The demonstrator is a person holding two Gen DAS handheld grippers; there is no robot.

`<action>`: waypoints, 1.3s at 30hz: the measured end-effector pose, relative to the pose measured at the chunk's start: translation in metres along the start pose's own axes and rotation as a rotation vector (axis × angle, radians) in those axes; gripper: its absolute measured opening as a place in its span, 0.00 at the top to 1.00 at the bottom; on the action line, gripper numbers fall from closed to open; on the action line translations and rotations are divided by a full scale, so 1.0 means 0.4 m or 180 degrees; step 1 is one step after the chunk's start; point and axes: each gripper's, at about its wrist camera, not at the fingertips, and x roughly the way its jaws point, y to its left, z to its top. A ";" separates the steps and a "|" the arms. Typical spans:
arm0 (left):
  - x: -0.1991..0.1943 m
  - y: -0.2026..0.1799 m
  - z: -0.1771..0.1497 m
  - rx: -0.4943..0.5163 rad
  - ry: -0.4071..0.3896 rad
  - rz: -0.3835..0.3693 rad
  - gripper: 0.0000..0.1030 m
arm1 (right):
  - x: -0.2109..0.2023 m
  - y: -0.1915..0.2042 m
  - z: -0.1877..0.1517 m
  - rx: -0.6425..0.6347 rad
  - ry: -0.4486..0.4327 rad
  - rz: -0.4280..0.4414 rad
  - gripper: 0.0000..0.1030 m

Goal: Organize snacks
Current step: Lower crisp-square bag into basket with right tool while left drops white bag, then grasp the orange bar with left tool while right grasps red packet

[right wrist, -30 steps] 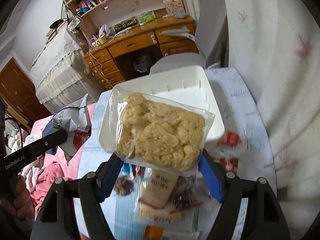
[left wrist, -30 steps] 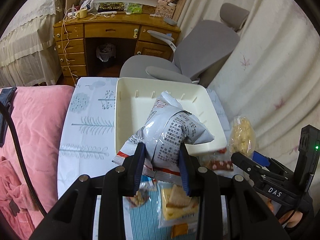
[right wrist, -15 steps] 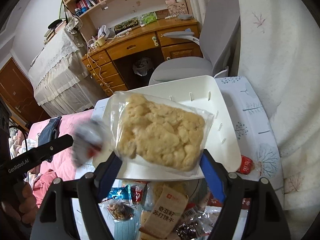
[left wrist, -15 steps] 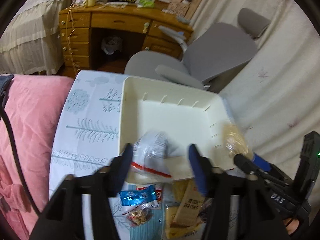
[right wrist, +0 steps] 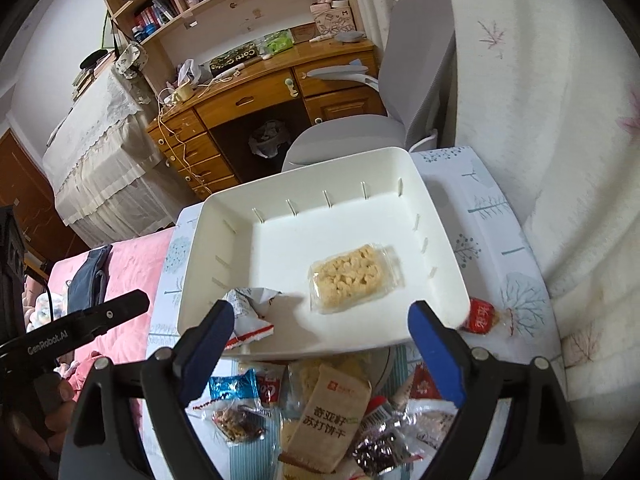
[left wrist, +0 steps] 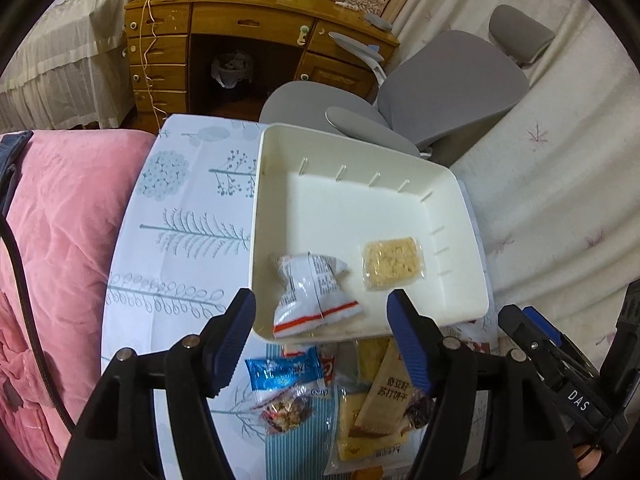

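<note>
Now we have both tools empty: the left tool [left wrist: 320,336] and the right tool [right wrist: 326,346] have just been opening, and each stands with its jaws spread wide and nothing between them. Just ahead of the left tool lies the grey-white chip bag [left wrist: 314,294], and ahead of the right tool the clear-wrapped yellow cracker pack [right wrist: 354,278], both resting on the floor of the white bin [left wrist: 460,200], side by side but apart. So two snacks are put away. Beneath and behind our tools, a heap of loose snack packets [right wrist: 328,420] waits on the worktop [left wrist: 180,216], with a red-wrapped sweet [right wrist: 480,316] off to the right beside the bin; most of the sorting is left.
</note>
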 end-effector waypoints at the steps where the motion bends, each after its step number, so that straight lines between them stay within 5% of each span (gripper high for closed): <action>1: 0.000 -0.001 -0.010 0.0012 0.0019 -0.0005 0.35 | -0.008 -0.001 -0.009 0.0010 -0.0006 -0.0018 0.13; 19: -0.013 -0.060 -0.242 0.0002 0.0321 0.0148 0.29 | -0.118 -0.111 -0.153 0.0076 0.0069 -0.0045 0.13; 39: -0.024 -0.174 -0.497 -0.0952 0.0324 0.0496 0.16 | -0.120 -0.256 -0.210 -0.0724 0.0346 0.0402 0.13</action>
